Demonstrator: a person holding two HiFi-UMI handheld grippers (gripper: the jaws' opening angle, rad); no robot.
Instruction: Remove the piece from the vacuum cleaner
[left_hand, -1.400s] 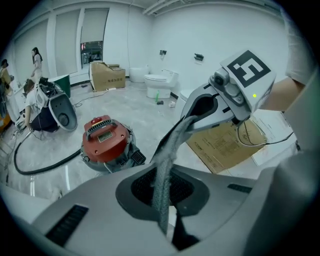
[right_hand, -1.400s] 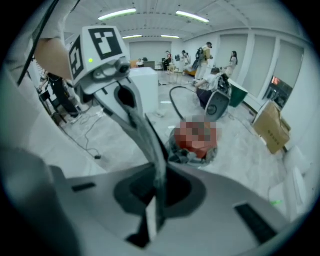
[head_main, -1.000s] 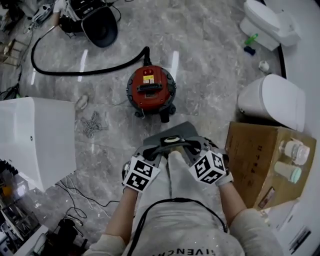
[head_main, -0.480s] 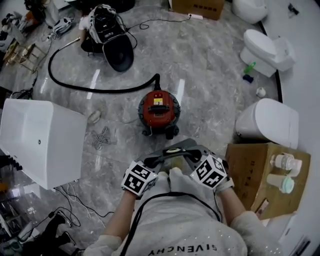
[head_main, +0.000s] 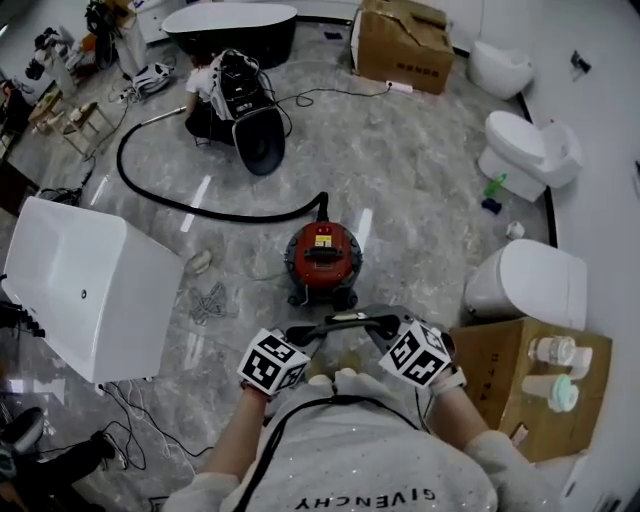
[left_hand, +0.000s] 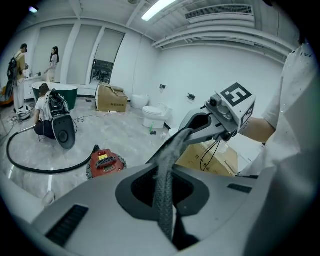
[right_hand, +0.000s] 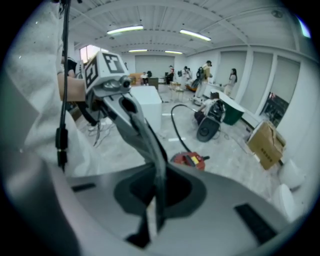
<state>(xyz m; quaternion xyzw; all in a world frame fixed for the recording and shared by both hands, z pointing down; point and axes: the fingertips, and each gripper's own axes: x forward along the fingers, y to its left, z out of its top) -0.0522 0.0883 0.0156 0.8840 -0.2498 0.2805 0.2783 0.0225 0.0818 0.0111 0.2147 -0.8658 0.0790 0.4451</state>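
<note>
The red vacuum cleaner (head_main: 322, 255) stands on the marble floor ahead of me, with its black hose (head_main: 190, 205) curving off to the far left. The vacuum also shows small in the left gripper view (left_hand: 105, 162) and the right gripper view (right_hand: 190, 160). I hold both grippers close to my chest, well short of it and above it. My left gripper (head_main: 325, 324) and right gripper (head_main: 368, 322) point at each other, tips nearly meeting. The left gripper's jaws (left_hand: 181, 136) are shut on nothing, and so are the right gripper's (right_hand: 145, 137).
A white tub (head_main: 90, 290) lies at my left, with loose cables (head_main: 208, 300) beside it. Toilets (head_main: 528, 285) and a cardboard box (head_main: 505, 365) carrying cups stand at my right. A crouching person with a black machine (head_main: 245, 100) is at the hose's far end.
I have drawn back from the vacuum cleaner, so it looks smaller and more of the room shows. Both grippers stay shut and together in front of my chest.
</note>
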